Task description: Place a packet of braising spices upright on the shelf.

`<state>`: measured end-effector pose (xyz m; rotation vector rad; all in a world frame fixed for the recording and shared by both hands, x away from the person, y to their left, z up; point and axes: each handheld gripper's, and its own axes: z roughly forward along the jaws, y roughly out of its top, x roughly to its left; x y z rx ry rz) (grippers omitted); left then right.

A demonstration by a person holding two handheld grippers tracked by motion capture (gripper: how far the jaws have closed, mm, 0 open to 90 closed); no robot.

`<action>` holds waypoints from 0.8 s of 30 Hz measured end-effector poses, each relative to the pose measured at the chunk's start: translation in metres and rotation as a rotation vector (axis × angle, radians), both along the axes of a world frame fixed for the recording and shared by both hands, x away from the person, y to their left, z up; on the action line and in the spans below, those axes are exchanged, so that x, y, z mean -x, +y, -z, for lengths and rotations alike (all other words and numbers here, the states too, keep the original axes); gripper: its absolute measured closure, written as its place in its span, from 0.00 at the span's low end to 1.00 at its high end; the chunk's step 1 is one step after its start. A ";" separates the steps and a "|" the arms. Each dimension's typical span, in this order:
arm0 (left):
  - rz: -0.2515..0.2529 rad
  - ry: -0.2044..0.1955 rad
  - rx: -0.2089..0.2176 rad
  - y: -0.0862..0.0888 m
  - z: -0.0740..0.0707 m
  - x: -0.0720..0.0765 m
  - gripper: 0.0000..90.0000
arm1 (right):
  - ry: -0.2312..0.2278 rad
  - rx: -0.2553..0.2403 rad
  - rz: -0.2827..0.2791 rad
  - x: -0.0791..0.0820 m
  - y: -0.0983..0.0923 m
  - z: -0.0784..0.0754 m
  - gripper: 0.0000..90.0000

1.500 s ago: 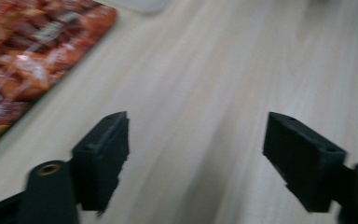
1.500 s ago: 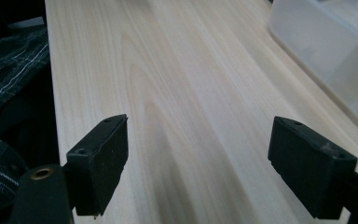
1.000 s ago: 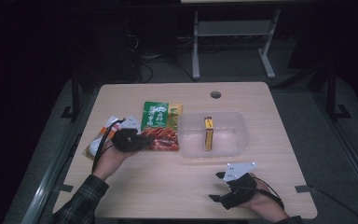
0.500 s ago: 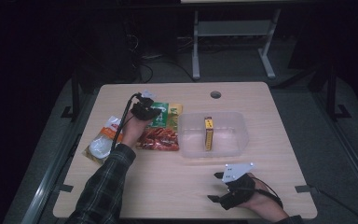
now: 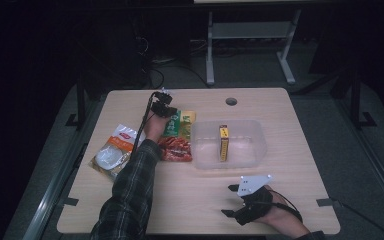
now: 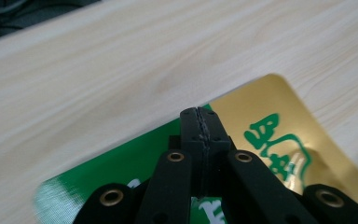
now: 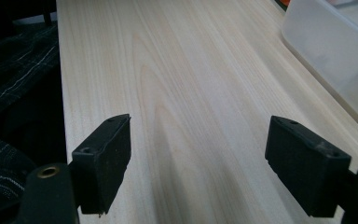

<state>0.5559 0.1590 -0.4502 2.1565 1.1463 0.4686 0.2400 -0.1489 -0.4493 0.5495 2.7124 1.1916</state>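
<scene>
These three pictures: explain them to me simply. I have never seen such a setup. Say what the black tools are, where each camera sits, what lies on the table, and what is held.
A person holds a two-jaw gripper in each hand. The high view looks down on the table; the other two cameras ride on the grippers. The left gripper, jaws shut, sits over a green and gold packet and grips nothing visible. The right gripper rests open near the front edge, empty. Also there: a red packet, a white and orange bag, and a clear plastic tub with a yellow box inside.
</scene>
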 end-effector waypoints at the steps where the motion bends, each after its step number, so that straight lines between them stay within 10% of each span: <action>1: -0.014 0.006 -0.026 -0.003 0.007 -0.003 1.00 | 0.001 -0.002 0.000 0.000 0.000 0.000 0.24; 24: 0.002 0.045 -0.023 -0.005 0.013 -0.003 1.00 | 0.010 -0.004 0.019 0.001 -0.003 0.000 0.24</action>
